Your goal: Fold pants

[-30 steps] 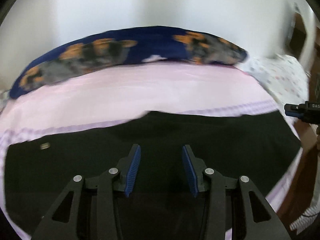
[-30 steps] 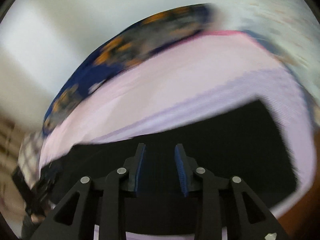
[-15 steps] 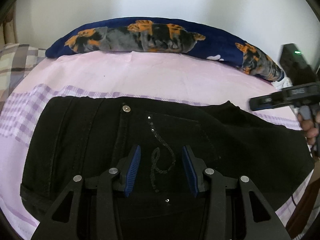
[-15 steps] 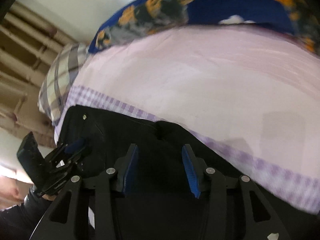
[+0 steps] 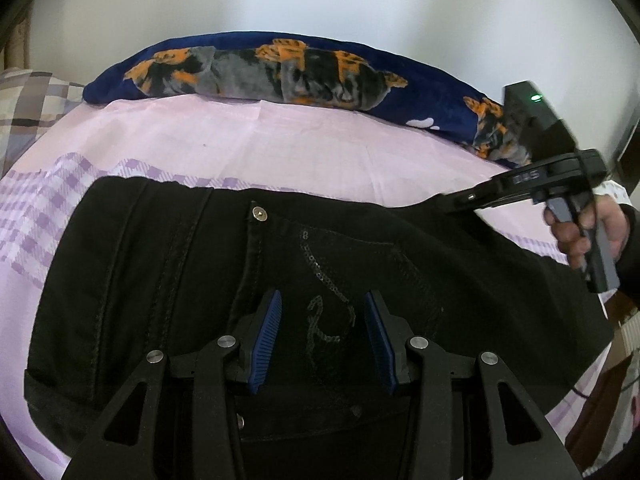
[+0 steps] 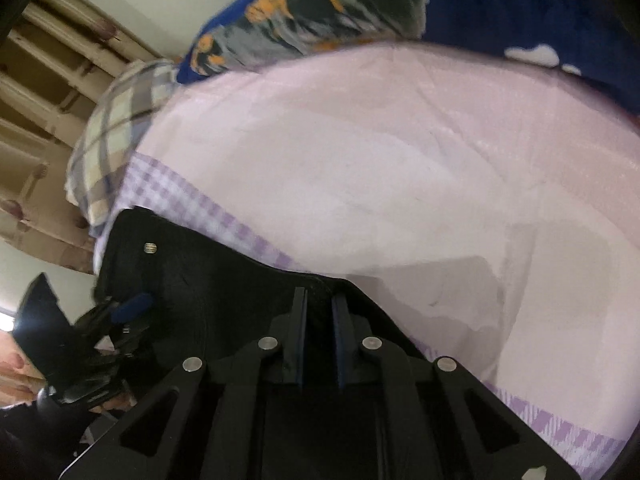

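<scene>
Black pants [image 5: 168, 280] lie flat on a pink bed sheet [image 5: 280, 140], with a sequin pocket pattern and a metal rivet showing. My left gripper [image 5: 322, 334] is open just above the pocket area and holds nothing. In the left wrist view my right gripper [image 5: 452, 204] reaches the pants' far edge at the right. In the right wrist view my right gripper [image 6: 319, 322] is nearly closed, pinching the black pants' edge [image 6: 224, 280] between its blue pads. The left gripper [image 6: 132, 306] shows at the far left there.
A navy pillow with an orange and grey print [image 5: 280, 72] lies along the wall at the back. A plaid pillow [image 6: 116, 128] sits at the left by a wooden headboard [image 6: 44, 80]. The sheet's purple checked band [image 5: 48, 200] runs under the pants.
My right gripper has moved down to the pants' far edge and closed its fingers on the fabric. My left gripper has stayed open over the pocket, a little closer.
</scene>
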### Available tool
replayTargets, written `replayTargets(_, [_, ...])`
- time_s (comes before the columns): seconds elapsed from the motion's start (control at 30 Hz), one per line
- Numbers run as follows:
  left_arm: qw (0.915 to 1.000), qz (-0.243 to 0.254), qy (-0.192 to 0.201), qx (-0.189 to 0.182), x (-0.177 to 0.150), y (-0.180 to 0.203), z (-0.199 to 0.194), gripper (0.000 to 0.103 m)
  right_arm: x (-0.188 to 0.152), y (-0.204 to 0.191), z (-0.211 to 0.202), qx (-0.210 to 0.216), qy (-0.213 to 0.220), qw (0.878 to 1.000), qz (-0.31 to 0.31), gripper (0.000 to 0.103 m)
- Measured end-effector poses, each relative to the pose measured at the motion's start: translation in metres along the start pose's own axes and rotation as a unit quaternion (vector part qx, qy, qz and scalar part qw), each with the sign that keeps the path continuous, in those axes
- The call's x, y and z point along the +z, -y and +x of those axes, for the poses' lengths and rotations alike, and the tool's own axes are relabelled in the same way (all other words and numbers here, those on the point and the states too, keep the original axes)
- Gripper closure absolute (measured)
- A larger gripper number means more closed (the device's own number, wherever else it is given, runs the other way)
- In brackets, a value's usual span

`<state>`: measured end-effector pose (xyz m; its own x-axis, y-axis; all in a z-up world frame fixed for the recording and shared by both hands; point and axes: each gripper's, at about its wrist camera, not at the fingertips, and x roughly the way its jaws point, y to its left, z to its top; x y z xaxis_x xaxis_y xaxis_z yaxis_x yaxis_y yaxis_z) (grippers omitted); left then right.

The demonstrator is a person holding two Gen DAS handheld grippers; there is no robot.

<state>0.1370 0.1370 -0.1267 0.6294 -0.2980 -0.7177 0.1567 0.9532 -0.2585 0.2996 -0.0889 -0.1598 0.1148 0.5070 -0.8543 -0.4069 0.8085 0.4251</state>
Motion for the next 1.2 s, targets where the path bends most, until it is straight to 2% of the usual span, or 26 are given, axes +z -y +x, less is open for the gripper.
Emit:
replayTargets(0.1, [0.9999,0.01,0.004,0.005,-0.003,0.001,0.001,0.058,0.003,0.012,0.005,0.015,0.006,0.999,0.036,0.094])
replayTargets(0.17, [0.9998,0.015,0.003,0.012,-0.003,0.004,0.002,0.058,0.004,0.014,0.003,0.01,0.013,0.999,0.039,0.09])
replayTargets(0.23, [0.9996,0.019,-0.004,0.018,-0.001,0.007,0.001,0.058,0.005,0.013,-0.004,0.006,0.026,0.999,0.044,0.07])
replayTargets(0.3, [0.9993,0.022,-0.006,0.03,0.002,0.011,-0.003,0.058,0.003,0.013,-0.025,-0.009,0.064,0.997,0.049,0.065])
replayTargets(0.37, [0.9986,0.034,0.005,0.039,0.007,0.021,-0.011,0.058,-0.003,0.013,-0.046,-0.017,0.091,0.994,0.052,0.065])
replayTargets(0.47, [0.9984,0.05,0.023,0.014,0.014,0.04,-0.02,0.054,-0.024,0.019,-0.08,-0.024,0.121,0.99,0.062,0.065])
replayTargets(0.6, [0.9965,0.075,0.022,-0.029,0.018,0.073,-0.015,0.051,-0.064,0.032,-0.108,-0.04,0.139,0.986,0.086,0.065])
replayTargets(0.77, [0.9919,0.106,-0.007,-0.07,0.015,0.115,0.01,0.05,-0.112,0.047,-0.11,-0.051,0.131,0.983,0.121,0.065])
replayTargets(0.83, [0.9906,0.116,-0.021,-0.07,0.012,0.124,0.02,0.05,-0.128,0.057,-0.104,-0.066,0.127,0.98,0.138,0.065])
replayTargets(0.9, [0.9898,0.12,-0.041,-0.063,0.008,0.129,0.032,0.05,-0.14,0.072,-0.103,-0.1,0.137,0.973,0.159,0.065])
replayTargets(0.97, [0.9904,0.12,-0.058,-0.037,0.003,0.125,0.043,0.05,-0.149,0.092,-0.108,-0.137,0.152,0.961,0.184,0.068])
replayTargets(1.0, [0.9908,0.119,-0.059,-0.026,0.002,0.12,0.045,0.051,-0.153,0.1,-0.112,-0.148,0.162,0.956,0.193,0.07])
replayTargets(1.07, [0.9911,0.114,-0.06,-0.032,0.0,0.113,0.046,0.051,-0.163,0.119,-0.125,-0.163,0.182,0.944,0.222,0.069])
replayTargets(1.2, [0.9899,0.129,-0.056,-0.014,-0.003,0.115,0.043,0.051,-0.184,0.145,-0.149,-0.195,0.197,0.926,0.256,0.067])
